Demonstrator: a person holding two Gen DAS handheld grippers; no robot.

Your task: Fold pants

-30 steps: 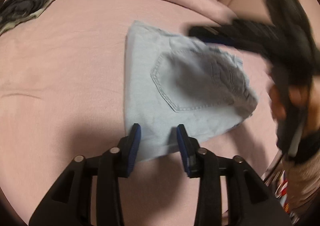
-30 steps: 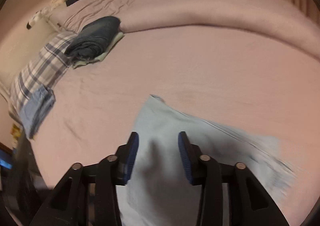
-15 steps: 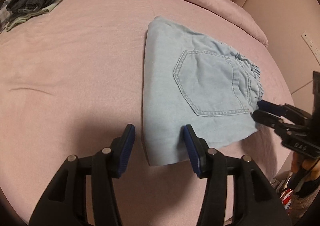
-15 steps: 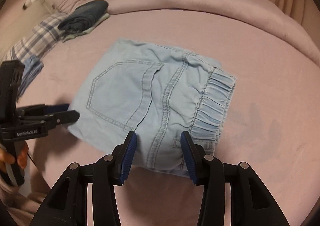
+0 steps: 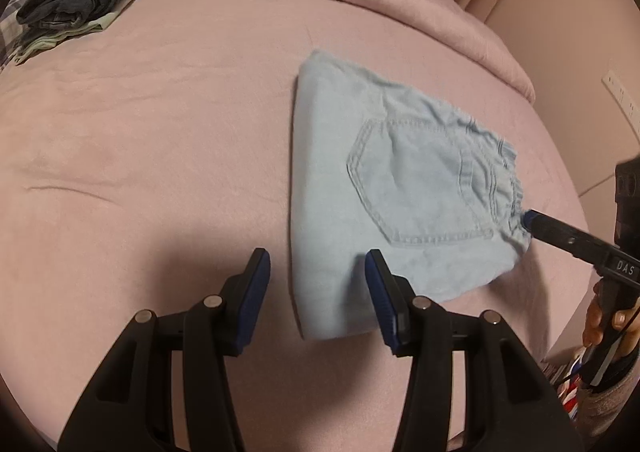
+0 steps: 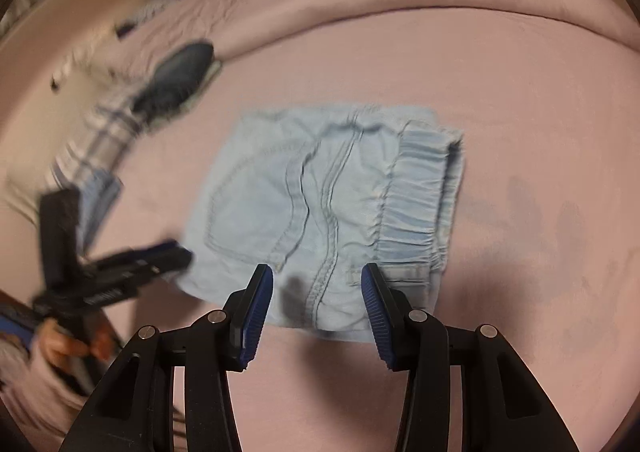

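The folded pants point(image 5: 384, 187) are being left flat on the pink bed point(image 5: 160, 155). Their near corner is being framed by the left gripper point(image 5: 318, 294), its jaws parted without pinching. Their waistband edge is being straddled by the right gripper point(image 6: 318, 300), whose jaws are opening.

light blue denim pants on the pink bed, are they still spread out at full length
No, the light blue denim pants lie folded into a compact bundle on the pink bed cover, back pocket facing up.
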